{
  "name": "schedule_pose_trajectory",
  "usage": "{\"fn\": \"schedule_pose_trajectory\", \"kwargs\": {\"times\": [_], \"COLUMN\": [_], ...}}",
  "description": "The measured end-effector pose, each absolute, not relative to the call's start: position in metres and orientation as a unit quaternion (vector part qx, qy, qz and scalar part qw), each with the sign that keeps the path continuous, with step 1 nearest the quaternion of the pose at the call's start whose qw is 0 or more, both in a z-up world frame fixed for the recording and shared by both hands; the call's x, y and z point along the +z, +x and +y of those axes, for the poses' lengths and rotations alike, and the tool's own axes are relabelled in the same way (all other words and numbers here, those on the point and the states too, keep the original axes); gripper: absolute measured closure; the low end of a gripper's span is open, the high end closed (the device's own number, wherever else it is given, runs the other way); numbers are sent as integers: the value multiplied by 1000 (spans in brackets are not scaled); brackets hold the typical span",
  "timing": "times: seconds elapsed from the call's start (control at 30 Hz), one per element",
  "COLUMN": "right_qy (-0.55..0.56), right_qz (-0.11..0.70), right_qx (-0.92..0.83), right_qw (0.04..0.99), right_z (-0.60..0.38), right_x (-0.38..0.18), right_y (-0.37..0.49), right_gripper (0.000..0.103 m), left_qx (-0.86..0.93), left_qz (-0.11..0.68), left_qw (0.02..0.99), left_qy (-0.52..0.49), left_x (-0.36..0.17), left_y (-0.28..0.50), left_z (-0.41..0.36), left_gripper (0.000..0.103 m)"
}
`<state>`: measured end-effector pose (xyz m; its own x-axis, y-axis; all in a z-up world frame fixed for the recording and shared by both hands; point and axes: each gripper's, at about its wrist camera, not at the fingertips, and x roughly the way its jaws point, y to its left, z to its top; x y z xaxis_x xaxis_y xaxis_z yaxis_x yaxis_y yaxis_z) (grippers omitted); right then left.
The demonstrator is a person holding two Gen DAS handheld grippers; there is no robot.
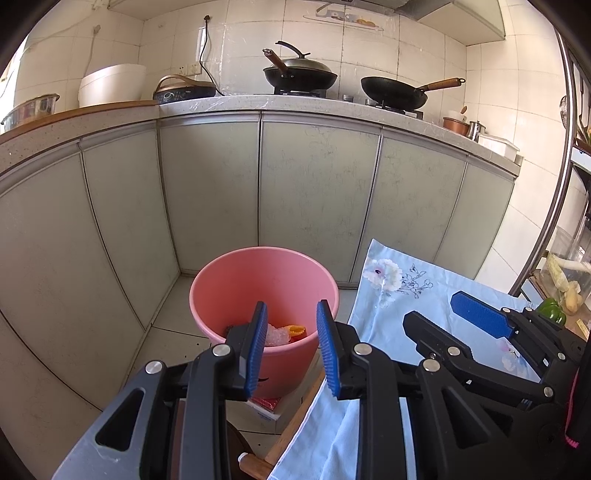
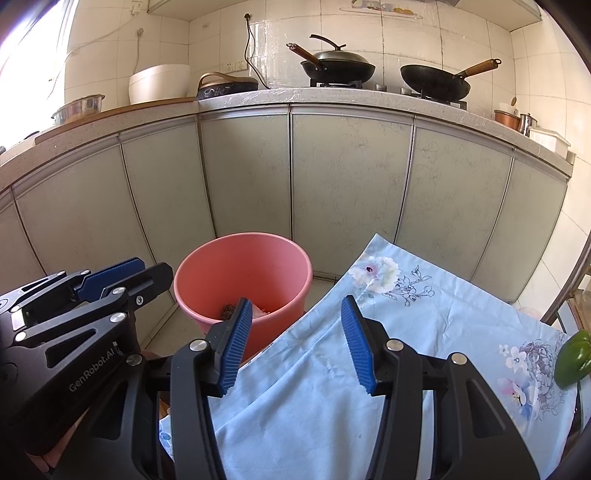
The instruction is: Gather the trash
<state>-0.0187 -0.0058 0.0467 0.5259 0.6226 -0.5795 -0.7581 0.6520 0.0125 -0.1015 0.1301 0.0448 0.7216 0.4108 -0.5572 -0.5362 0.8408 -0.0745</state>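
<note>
Round plastic bucket (image 1: pixel 264 280): salmon pink. Draped cotton cloth (image 2: pixel 424 325): pale blue, lilac floral print. Bell pepper (image 2: pixel 574 360), three o'clock: glossy green. Ribbed gripper pads (image 1: pixel 328 350): royal blue.

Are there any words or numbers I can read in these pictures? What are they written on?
"GenRobot.AI" is in pale letters on the black body of the left gripper, seen in the right wrist view.
The picture sticker high on the wall tiles has something on it, too blurred to read.
The flat box under the pink bucket shows small print, too small to read.
</note>
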Motion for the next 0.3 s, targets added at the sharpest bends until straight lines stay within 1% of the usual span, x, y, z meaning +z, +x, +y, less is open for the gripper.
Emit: {"fn": "schedule_pose_trajectory", "kwargs": {"times": [0.3], "right_qy": [-121], "right_qz": [283], "right_qx": [399], "right_qw": [864], "right_z": [-6], "right_x": [44], "right_y": [-15], "right_gripper": [52], "left_qx": [258], "left_qz": [279], "left_qw": [918], "left_qy": [-115], "left_x": [41], "left_y": [-98], "left_z": [132], "left_gripper": [77]}}
